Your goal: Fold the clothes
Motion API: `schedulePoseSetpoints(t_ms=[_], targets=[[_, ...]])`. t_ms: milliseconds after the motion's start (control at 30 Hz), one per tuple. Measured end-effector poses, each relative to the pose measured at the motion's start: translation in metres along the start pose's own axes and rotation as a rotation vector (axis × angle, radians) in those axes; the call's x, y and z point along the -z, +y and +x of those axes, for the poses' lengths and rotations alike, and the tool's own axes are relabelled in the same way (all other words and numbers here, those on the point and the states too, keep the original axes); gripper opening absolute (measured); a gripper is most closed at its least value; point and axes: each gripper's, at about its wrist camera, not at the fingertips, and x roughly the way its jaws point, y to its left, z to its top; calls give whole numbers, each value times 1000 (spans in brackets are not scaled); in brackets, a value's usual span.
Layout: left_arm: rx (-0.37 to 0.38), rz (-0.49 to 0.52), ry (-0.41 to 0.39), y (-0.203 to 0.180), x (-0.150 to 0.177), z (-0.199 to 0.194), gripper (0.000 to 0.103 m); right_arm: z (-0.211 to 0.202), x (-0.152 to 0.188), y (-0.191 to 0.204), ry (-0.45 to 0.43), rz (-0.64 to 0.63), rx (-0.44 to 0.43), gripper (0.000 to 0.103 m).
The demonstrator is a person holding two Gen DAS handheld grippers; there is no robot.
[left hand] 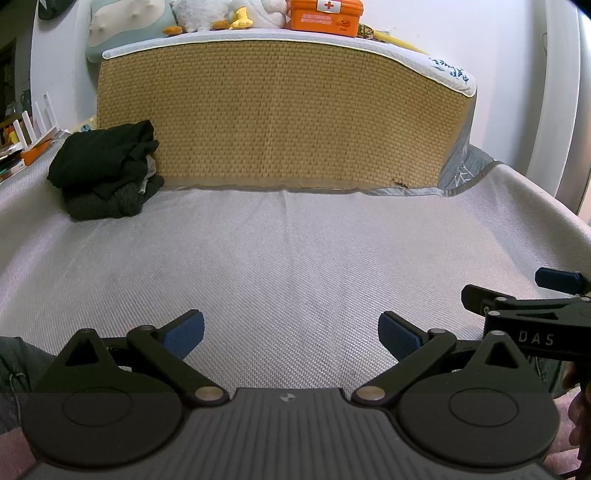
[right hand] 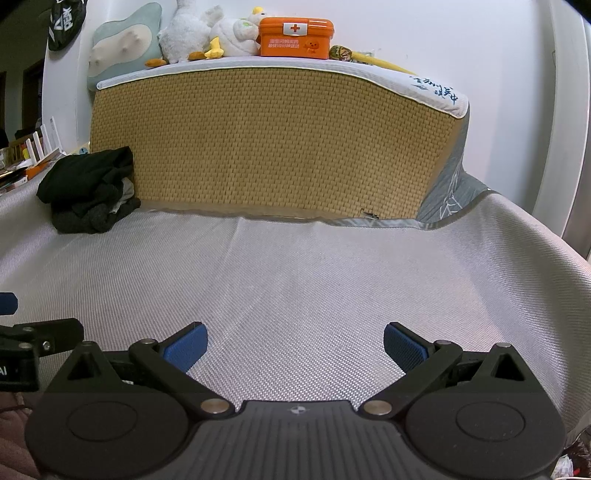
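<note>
A stack of dark clothes [left hand: 105, 171] lies at the far left of the grey woven bed surface [left hand: 295, 251], against the upright straw-mat mattress; the same clothes stack [right hand: 88, 190] shows in the right wrist view. My left gripper [left hand: 291, 332] hovers low over the near middle of the bed, open, with nothing between its blue pads [left hand: 186, 332]. My right gripper [right hand: 295, 345] is open and empty too, just right of the left one. Its fingers [left hand: 546, 295] appear at the right edge of the left wrist view. Both grippers are far from the clothes.
An upright mattress faced with a straw mat [left hand: 280, 114] stands across the back of the bed. On top of it sit plush toys [left hand: 207, 14] and an orange first-aid box [left hand: 323, 16]. A cluttered shelf [left hand: 22, 144] lies at far left. A white wall [left hand: 517, 92] bounds the right.
</note>
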Motion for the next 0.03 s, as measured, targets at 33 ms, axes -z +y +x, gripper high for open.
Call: schedulePoseSetpoints(t_ms=[33], targets=[[-1,-1,0,0,0,0,103,0,0,0,0,0,-1,102]])
